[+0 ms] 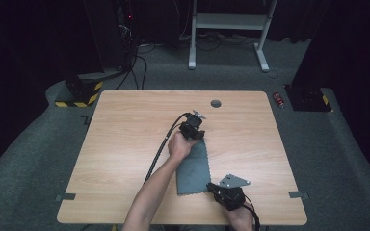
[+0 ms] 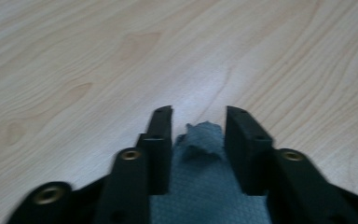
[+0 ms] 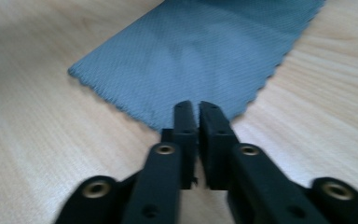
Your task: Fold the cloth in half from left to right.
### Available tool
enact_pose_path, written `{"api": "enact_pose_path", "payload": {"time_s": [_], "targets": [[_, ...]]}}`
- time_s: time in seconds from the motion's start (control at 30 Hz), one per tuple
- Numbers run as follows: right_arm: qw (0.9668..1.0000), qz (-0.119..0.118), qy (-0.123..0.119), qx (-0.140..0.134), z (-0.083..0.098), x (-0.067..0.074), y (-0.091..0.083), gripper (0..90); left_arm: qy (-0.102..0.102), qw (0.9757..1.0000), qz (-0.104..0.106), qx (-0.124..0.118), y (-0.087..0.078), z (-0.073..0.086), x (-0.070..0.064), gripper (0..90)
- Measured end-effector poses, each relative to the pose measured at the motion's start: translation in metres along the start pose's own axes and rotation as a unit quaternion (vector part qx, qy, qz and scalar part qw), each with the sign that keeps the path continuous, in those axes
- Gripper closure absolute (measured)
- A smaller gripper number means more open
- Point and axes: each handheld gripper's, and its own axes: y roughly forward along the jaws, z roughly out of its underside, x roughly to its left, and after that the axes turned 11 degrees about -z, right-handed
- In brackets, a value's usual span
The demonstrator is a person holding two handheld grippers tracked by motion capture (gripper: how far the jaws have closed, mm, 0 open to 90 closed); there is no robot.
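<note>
Left fingers (image 2: 170,135) parted around cloth (image 2: 205,186); right fingers (image 3: 186,135) nearly closed at its edge.

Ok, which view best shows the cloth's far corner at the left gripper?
Left gripper view: the grey cloth has its crumpled corner between open jaws. High view shows the whole cloth small; right gripper view shows its near corner.

No text, label, brand or number can be read anywhere; the only sign-like marking is yellow-and-black hazard striping (image 1: 83,93) on a floor block.
</note>
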Motion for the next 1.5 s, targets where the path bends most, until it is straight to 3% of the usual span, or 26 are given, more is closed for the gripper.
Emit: {"api": "enact_pose_path", "payload": {"time_s": [0.17,0.33,0.43,0.57,0.6,0.7,0.8,0.93,1.1,1.3,1.5], "targets": [[0.9990,0.020,0.021,-0.035,-0.010,-0.018,-0.014,77.6,-0.006,0.9997,-0.015,-0.021,-0.022,0.002,0.013,51.2],[0.9988,0.026,0.019,-0.038,-0.029,-0.036,-0.018,76.7,-0.022,0.9993,-0.016,-0.024,-0.043,0.016,0.028,49.4],[0.9993,0.027,0.018,-0.020,-0.042,-0.049,-0.005,76.2,-0.014,0.9994,-0.019,-0.026,-0.054,0.032,0.030,49.0],[0.9997,0.015,0.015,-0.009,-0.058,-0.060,0.016,75.7,-0.027,0.9993,-0.011,-0.025,-0.062,0.059,0.033,48.4],[0.9998,0.010,0.016,-0.007,-0.062,-0.062,0.022,75.7,-0.038,0.9990,-0.006,-0.024,-0.063,0.069,0.031,48.2],[0.9999,0.000,0.012,-0.001,-0.073,-0.068,0.040,76.0,-0.045,0.9988,-0.009,-0.019,-0.063,0.087,0.030,47.3],[1.0000,0.006,0.005,0.003,-0.080,-0.072,0.051,75.2,-0.069,0.9972,-0.016,-0.024,-0.066,0.103,0.028,46.8],[0.9994,0.015,-0.032,0.000,-0.087,-0.077,0.061,72.7,-0.067,0.9964,-0.038,-0.035,-0.071,0.116,0.023,43.8],[0.9999,0.005,-0.014,-0.006,-0.097,-0.083,0.070,66.4,-0.076,0.9955,-0.049,-0.028,-0.068,0.127,0.024,39.2],[0.9998,0.004,0.017,0.000,-0.103,-0.098,0.079,64.7,-0.083,0.9936,-0.053,-0.055,-0.067,0.136,0.023,36.5],[0.9998,0.008,0.016,-0.004,-0.107,-0.103,0.083,65.2,-0.091,0.9925,-0.062,-0.052,-0.067,0.136,0.021,33.9]]}}
